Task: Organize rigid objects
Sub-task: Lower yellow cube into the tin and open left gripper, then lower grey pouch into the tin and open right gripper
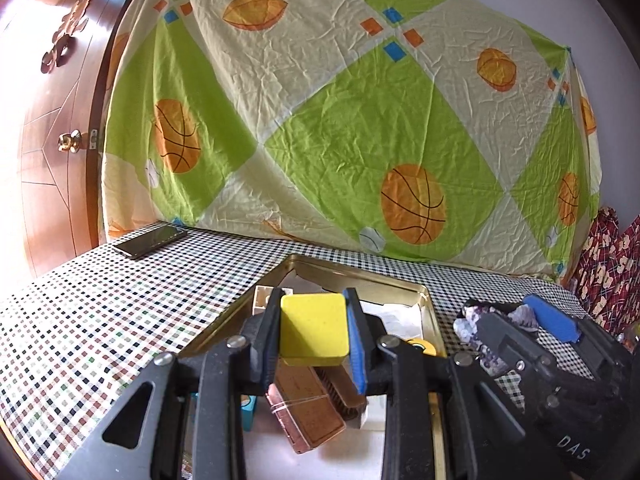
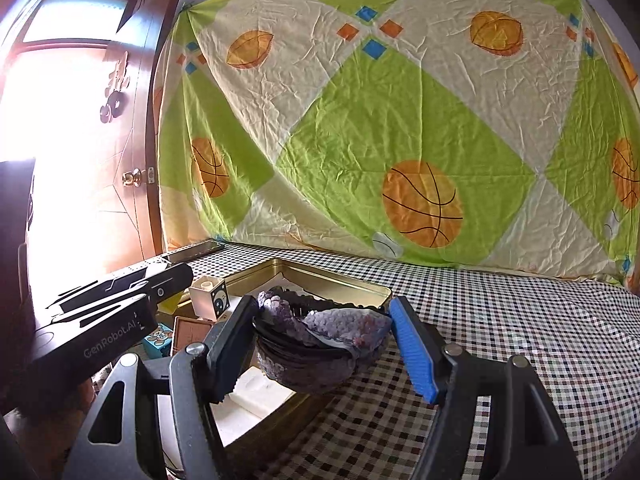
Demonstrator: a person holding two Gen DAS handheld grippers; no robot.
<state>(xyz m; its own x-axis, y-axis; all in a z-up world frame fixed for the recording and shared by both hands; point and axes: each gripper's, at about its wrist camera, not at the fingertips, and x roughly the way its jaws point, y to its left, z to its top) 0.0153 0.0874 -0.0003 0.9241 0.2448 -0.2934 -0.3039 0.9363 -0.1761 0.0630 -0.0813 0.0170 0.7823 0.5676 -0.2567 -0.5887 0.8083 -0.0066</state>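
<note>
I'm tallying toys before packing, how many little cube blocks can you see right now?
3. A yellow block gripped in the left tool, a cream block and a teal bear block near the gold tin's left side. The tools may hide more.

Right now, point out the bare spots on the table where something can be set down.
Free: the checkered cloth between the phone and the gold tin, and the stretch right of the tin toward the hanging sheet. Crowded: inside the tin, with blocks and both grippers there.

Shiny gold metal tin [image 1: 416, 290]; matt yellow plastic block [image 1: 313, 329]; sequinned purple cloth purse [image 2: 324, 336]; creased printed bedsheet [image 1: 340, 120]; glossy wooden door [image 1: 52, 128].
</note>
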